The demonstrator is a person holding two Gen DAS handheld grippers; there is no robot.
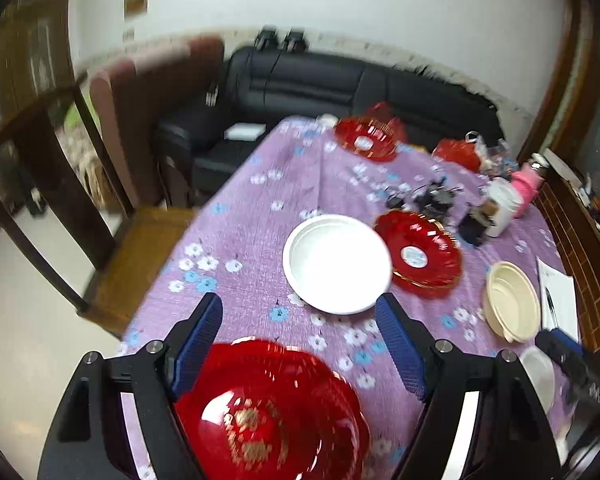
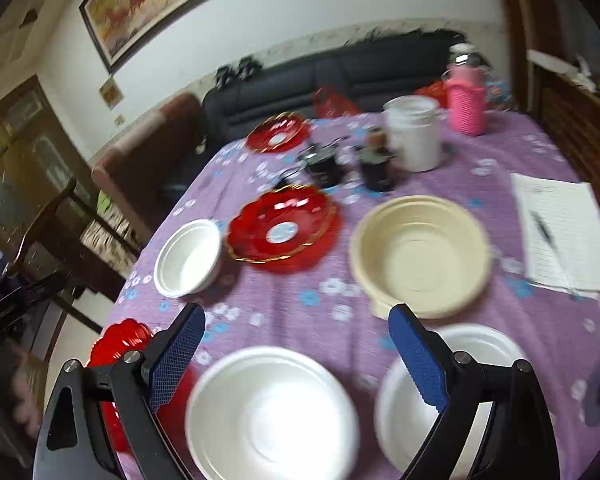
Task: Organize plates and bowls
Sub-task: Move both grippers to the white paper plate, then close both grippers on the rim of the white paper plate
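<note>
Both tongs hang over the near edge of the bench, its purple flowered cloth crowded with dishes. The left tongs stand wide apart with nothing between the pads; a red plate with gold trim lies on the cloth right beneath them, at the near left corner. Just beyond sits a white bowl, and touching its right side a second red plate. A third red plate waits at the far end.

Over to the right tongs, also spread open and empty. Below them, nearest, a white plate, and just to its right another white bowl, partly hidden by the right finger. Farther out sits a cream bowl. To its right lies a notepad with a pen. At the far right stand a white jar and a pink bottle.
</note>
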